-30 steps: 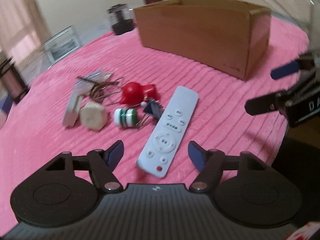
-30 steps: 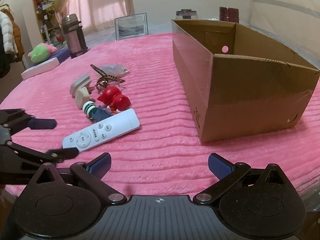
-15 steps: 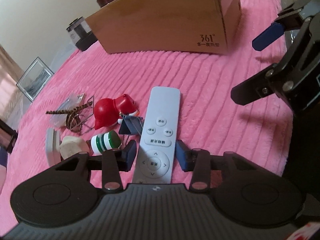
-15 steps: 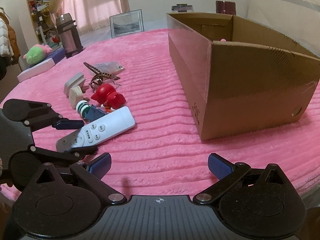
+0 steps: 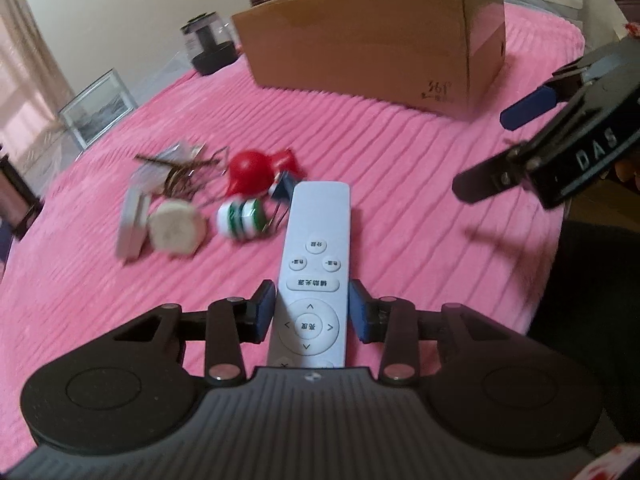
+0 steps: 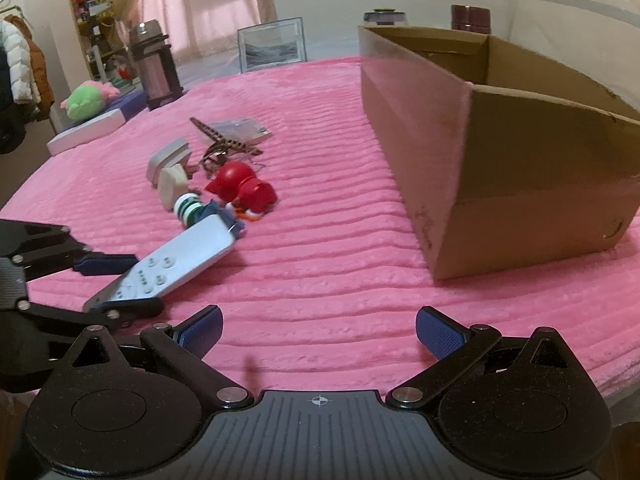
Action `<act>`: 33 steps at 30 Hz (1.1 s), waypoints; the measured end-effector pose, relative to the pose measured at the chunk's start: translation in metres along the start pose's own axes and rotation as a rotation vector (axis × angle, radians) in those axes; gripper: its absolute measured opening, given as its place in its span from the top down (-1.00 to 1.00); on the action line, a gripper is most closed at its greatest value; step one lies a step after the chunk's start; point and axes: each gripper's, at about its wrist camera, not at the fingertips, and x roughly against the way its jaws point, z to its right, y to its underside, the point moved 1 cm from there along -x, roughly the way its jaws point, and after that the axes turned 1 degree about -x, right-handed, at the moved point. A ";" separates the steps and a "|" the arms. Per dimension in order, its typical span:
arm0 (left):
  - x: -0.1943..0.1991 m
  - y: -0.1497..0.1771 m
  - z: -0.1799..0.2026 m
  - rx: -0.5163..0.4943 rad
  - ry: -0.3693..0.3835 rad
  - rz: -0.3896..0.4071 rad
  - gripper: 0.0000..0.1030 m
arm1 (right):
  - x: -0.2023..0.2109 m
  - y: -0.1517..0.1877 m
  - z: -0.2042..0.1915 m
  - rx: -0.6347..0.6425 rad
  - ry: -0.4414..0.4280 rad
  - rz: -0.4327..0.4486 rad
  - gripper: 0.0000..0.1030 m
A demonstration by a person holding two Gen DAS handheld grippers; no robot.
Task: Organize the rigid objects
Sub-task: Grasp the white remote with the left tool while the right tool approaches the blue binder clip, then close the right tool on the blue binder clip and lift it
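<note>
Both wrist cameras looking down-forward, low over pink blanket (image 5: 400, 160); both sharing cardboard box (image 6: 500, 152) and clutter left of box.

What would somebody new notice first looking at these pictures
Probably the white remote control, pinched at its near end in the left claw in the foreground of the pink ribbed blanket. Next, the big open cardboard box standing farther back on the blanket, ahead of the open right claw. A clutter of small things, led by a red toy, lies just beyond the remote.
</note>
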 end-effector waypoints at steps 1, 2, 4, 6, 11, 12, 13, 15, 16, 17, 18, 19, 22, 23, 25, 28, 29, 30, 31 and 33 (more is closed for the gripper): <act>0.004 0.005 -0.003 0.008 -0.011 -0.002 0.33 | 0.000 0.000 -0.002 0.004 -0.005 -0.003 -0.95; 0.008 0.011 -0.008 0.024 -0.021 -0.007 0.33 | -0.001 0.000 -0.004 0.008 -0.008 -0.004 -0.95; 0.014 0.022 -0.019 0.077 -0.035 -0.019 0.34 | -0.003 0.000 -0.009 0.015 -0.016 -0.004 -0.95; 0.017 0.032 -0.033 0.148 -0.054 -0.035 0.34 | -0.006 -0.001 -0.014 0.023 -0.030 -0.002 -0.95; 0.015 0.049 -0.066 0.372 -0.133 -0.055 0.34 | -0.018 -0.008 -0.030 0.040 -0.100 0.019 -0.95; 0.013 0.052 -0.073 0.425 -0.152 -0.057 0.34 | -0.021 -0.010 -0.033 0.041 -0.114 0.026 -0.95; 0.013 0.056 -0.079 0.460 -0.160 -0.057 0.34 | -0.025 -0.013 -0.035 0.037 -0.128 0.033 -0.95; 0.010 0.060 -0.085 0.529 -0.161 -0.057 0.34 | -0.035 -0.020 -0.038 0.008 -0.164 0.040 -0.95; 0.009 0.061 -0.086 0.551 -0.156 -0.056 0.34 | -0.039 -0.024 -0.039 -0.011 -0.179 0.042 -0.95; 0.007 0.061 -0.087 0.561 -0.153 -0.055 0.33 | -0.044 -0.028 -0.040 -0.030 -0.199 0.047 -0.90; 0.007 0.061 -0.088 0.567 -0.152 -0.051 0.33 | -0.049 -0.032 -0.040 -0.048 -0.216 0.053 -0.83; 0.007 0.062 -0.086 0.572 -0.152 -0.048 0.33 | -0.055 -0.036 -0.041 -0.065 -0.226 0.053 -0.68; 0.006 0.062 -0.087 0.593 -0.137 -0.046 0.34 | -0.072 -0.045 -0.038 -0.140 -0.270 0.042 -0.53; 0.007 0.063 -0.088 0.598 -0.133 -0.043 0.34 | -0.078 -0.047 -0.035 -0.168 -0.278 0.037 -0.45; 0.007 0.064 -0.089 0.609 -0.125 -0.037 0.33 | -0.086 -0.050 -0.030 -0.222 -0.286 0.037 -0.31; 0.007 0.066 -0.091 0.626 -0.117 -0.027 0.33 | -0.097 -0.052 -0.022 -0.264 -0.266 0.025 -0.15; 0.006 0.066 -0.091 0.633 -0.114 -0.025 0.33 | -0.099 -0.051 -0.021 -0.270 -0.264 0.020 -0.12; 0.006 0.066 -0.092 0.639 -0.112 -0.021 0.32 | -0.102 -0.052 -0.020 -0.273 -0.265 0.017 -0.11; 0.006 0.066 -0.093 0.642 -0.110 -0.018 0.32 | -0.102 -0.052 -0.020 -0.268 -0.266 0.017 -0.10; 0.005 0.065 -0.094 0.648 -0.105 -0.013 0.27 | -0.103 -0.051 -0.021 -0.265 -0.277 0.016 -0.09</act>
